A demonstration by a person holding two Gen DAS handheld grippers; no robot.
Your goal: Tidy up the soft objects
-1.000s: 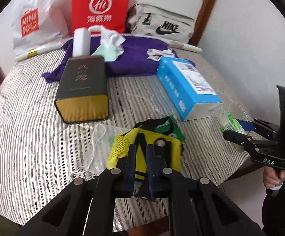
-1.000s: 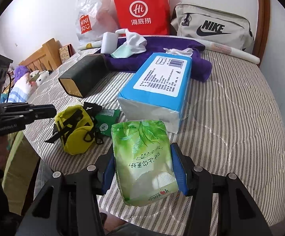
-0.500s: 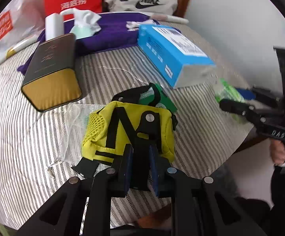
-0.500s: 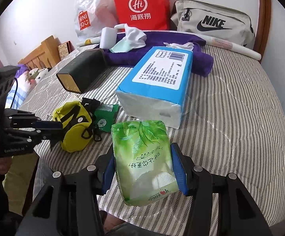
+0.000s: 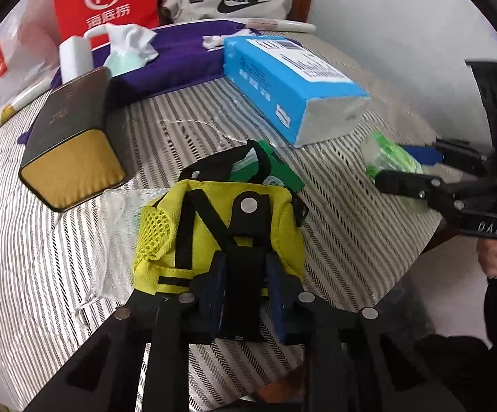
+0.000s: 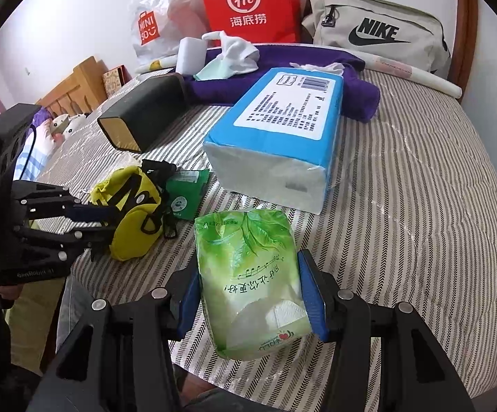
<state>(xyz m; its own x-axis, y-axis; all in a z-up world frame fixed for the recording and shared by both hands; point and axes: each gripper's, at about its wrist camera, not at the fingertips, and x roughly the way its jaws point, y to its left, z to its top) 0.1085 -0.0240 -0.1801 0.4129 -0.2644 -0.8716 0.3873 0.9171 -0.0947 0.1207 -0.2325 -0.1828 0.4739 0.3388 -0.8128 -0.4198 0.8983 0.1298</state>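
Claws grip goods: left claw (image 5: pixel 245 288) pinches yellow pouch (image 5: pixel 214 237), right claw (image 6: pixel 253 304) clamps green tissue pack (image 6: pixel 248 274) by NIKE bag (image 6: pixel 375 31)

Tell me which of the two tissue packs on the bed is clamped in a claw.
The small green tissue pack, clamped in the right claw. The bigger blue tissue pack lies free farther up the bed.

On the bed (image 6: pixel 420 178), the pouch (image 5: pixel 221 233) lay nearest in the left wrist view, a card (image 5: pixel 279 171) touching it at 12 o'clock. The box (image 5: pixel 73 137) lay at 10 o'clock, the tissue pack (image 5: pixel 293 86) at 1 o'clock, the napkin pack (image 6: pixel 248 274) at 3 o'clock. Behind them lay a cloth (image 5: pixel 179 55); bags (image 5: pixel 104 0) stood behind that.
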